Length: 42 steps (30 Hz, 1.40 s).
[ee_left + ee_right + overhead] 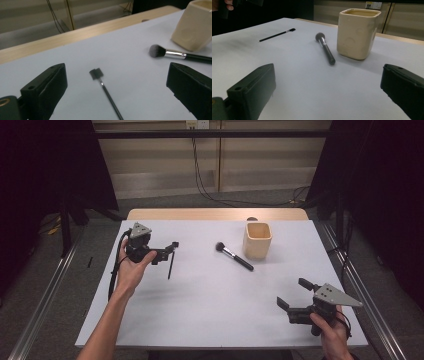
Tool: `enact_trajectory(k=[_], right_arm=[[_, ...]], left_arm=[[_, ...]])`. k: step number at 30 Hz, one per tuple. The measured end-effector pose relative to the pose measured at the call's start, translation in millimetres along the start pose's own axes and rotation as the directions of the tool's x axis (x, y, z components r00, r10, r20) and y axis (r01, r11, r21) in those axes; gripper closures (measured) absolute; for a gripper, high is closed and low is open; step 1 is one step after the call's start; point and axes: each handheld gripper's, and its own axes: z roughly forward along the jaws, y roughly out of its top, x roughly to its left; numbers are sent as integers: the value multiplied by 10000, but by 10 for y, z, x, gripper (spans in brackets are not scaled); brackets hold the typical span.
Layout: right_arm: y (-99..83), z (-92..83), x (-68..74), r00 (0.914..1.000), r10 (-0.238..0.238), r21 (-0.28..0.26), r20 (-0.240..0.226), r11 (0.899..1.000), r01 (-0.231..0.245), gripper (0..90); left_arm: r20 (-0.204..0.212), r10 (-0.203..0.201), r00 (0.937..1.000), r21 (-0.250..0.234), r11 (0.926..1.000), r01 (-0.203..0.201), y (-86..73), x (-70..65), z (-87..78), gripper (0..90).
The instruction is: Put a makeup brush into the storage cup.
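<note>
left gripper (170,251): we see jaws wide apart, holding nothing — thin brush (106,92) lies between them
right gripper (296,295): jaws spread, nothing held
round brush (234,256): beside cup (257,240)

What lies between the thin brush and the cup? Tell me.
The round brush lies on the table between the thin brush and the cup, close to the cup; the high view shows it.

Looks like a lab: black curtains (55,165) beside the white table (215,305), loose cables (210,190) behind it, metal rails (45,305) beside it.
</note>
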Motion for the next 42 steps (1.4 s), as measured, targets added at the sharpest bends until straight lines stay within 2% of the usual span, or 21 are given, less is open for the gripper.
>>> enact_trajectory(k=[6,11,16,17,20,22,24,26,27,29,30,32,38,41,42], right_arm=[[0,3,3,10000,0,24,-15,10000,0,0],[0,2,2,10000,9,25,-26,10000,-9,0],[0,0,2,10000,4,21,-31,10000,-4,0],[0,1,2,10000,-5,19,-34,10000,5,0],[-1,1,2,10000,6,31,-32,10000,-6,0],[-1,2,3,10000,8,32,-21,10000,-8,0],[-1,4,3,10000,-5,41,-38,10000,5,0],[-1,5,2,10000,-17,41,-60,10000,17,0],[-1,4,3,10000,-17,44,-55,10000,17,0],[-1,4,3,10000,-10,44,-55,10000,10,0],[-1,3,2,10000,-10,49,-45,10000,10,0],[0,2,2,10000,20,43,-52,10000,-19,0],[-1,4,3,10000,8,35,-52,10000,-8,0],[-1,5,3,10000,-6,48,-67,10000,6,0],[-1,5,3,10000,-20,49,-64,10000,20,0]], left_arm=[[-112,-12,9999,718,9974,20,51,-17,31,36],[-104,-51,9999,1413,9899,66,99,-24,64,35],[25,-231,9997,2279,9734,220,119,-14,105,35],[60,-145,9999,2485,9685,126,124,-4,110,35],[57,-274,9996,2781,9602,247,125,8,134,46],[108,-445,9990,3102,9499,390,126,18,144,46],[133,-523,9985,3257,9444,452,124,20,155,51],[142,-635,9979,3567,9326,543,123,21,171,51],[167,-639,9978,3650,9295,534,123,23,179,51],[191,-815,9965,3987,9146,671,124,28,196,52],[128,-770,9969,4086,9104,651,123,24,208,52],[0,-716,9974,4384,8965,644,130,20,226,56],[52,-680,9977,5147,8555,556,134,15,282,66],[-122,-914,9957,5438,8351,833,117,19,308,76],[-118,-865,9962,5516,8304,786,113,22,316,81]])
